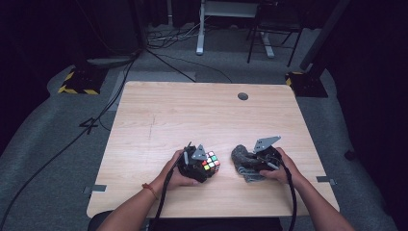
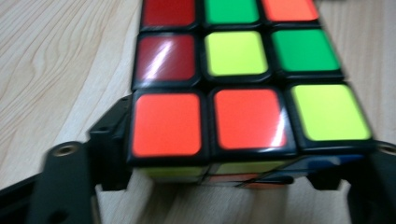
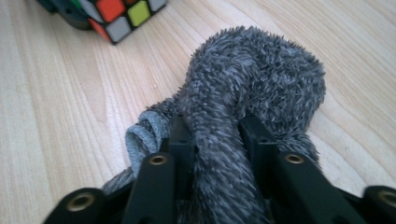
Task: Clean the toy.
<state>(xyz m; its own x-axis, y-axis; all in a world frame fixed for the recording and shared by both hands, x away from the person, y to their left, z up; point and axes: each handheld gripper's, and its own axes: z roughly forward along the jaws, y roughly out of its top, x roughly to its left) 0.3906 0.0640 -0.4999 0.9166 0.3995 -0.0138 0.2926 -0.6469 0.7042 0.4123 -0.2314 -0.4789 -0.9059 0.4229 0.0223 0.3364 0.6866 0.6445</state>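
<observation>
A colour-tiled puzzle cube [image 1: 210,161] rests on the wooden table [image 1: 192,110] near its front edge, and my left gripper [image 1: 198,163] is shut on it. In the left gripper view the cube [image 2: 238,88] sits between both black jaws, red, orange, green and yellow tiles facing up. To the right lies a fuzzy grey cloth [image 1: 240,159]. My right gripper [image 1: 255,161] is shut on a fold of that cloth [image 3: 252,93]; the pile bulges up between the jaws. The cube's corner [image 3: 116,14] appears at the top left of the right gripper view.
A round cable hole [image 1: 243,96] sits near the table's far edge. Beyond the table are desk legs [image 1: 200,29], a chair frame and cables on the grey floor. Yellow-black striped stand bases [image 1: 79,82] flank the far corners. Bare wood stretches across the far half.
</observation>
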